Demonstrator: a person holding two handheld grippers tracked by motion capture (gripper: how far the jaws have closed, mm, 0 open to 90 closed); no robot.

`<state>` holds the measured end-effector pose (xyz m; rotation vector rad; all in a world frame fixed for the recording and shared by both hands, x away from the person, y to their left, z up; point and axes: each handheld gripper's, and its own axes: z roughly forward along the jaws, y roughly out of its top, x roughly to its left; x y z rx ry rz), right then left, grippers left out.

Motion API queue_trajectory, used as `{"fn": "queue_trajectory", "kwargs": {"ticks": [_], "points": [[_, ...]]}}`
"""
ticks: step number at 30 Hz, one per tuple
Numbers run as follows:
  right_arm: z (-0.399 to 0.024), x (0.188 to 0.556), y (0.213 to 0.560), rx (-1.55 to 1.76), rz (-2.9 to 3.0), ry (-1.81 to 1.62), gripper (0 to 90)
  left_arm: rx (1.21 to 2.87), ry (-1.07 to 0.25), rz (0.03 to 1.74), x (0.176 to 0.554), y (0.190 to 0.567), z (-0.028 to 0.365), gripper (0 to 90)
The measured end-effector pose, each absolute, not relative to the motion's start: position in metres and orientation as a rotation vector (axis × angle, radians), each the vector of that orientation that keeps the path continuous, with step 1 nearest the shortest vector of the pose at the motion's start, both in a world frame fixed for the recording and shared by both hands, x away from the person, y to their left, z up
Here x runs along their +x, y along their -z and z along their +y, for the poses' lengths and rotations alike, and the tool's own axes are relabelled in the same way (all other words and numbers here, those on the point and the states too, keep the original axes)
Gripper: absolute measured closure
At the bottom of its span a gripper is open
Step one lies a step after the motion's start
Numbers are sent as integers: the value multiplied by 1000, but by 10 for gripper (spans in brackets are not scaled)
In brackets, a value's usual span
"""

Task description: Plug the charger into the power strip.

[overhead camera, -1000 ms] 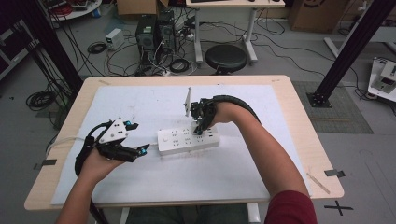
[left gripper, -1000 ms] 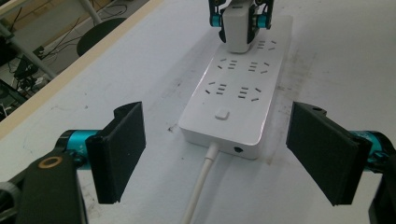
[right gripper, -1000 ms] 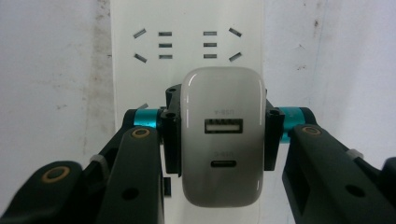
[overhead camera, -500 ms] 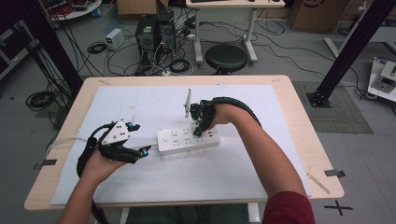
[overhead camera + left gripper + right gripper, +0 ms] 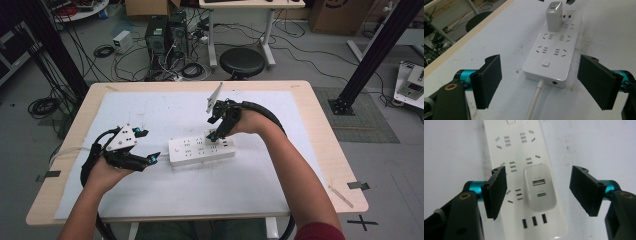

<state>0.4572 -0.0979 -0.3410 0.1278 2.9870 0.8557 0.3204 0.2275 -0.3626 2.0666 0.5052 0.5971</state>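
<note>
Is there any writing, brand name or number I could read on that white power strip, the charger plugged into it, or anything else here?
None readable.
Power strip: no print visible.
Charger: two ports, no lettering.
Cardboard box on the floor: dark mark, too blurred to read.

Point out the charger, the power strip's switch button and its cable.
charger (image 5: 540,188), right gripper view, top face with its ports
switch button (image 5: 545,63), left gripper view, its middle
cable (image 5: 534,100), left gripper view, stretch just outside the strip

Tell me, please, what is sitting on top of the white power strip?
A white USB charger is plugged in near the power strip's USB end. The socket beneath it is covered.
</note>
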Motion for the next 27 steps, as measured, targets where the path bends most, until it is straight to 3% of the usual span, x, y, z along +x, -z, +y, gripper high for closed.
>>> {"fn": "queue_trajectory", "kwargs": {"ticks": [7, 17, 27], "points": [[-142, 424, 340, 372, 2818, -1163, 205, 2020, -595, 477, 323, 359, 226, 191], [-199, 383, 360, 618, 2567, -1494, 186, 1983, -576, 471, 331, 367, 224, 180], [-218, 365, 370, 657, 2442, -1560, 186, 1975, -548, 469, 339, 373, 229, 176]]}}
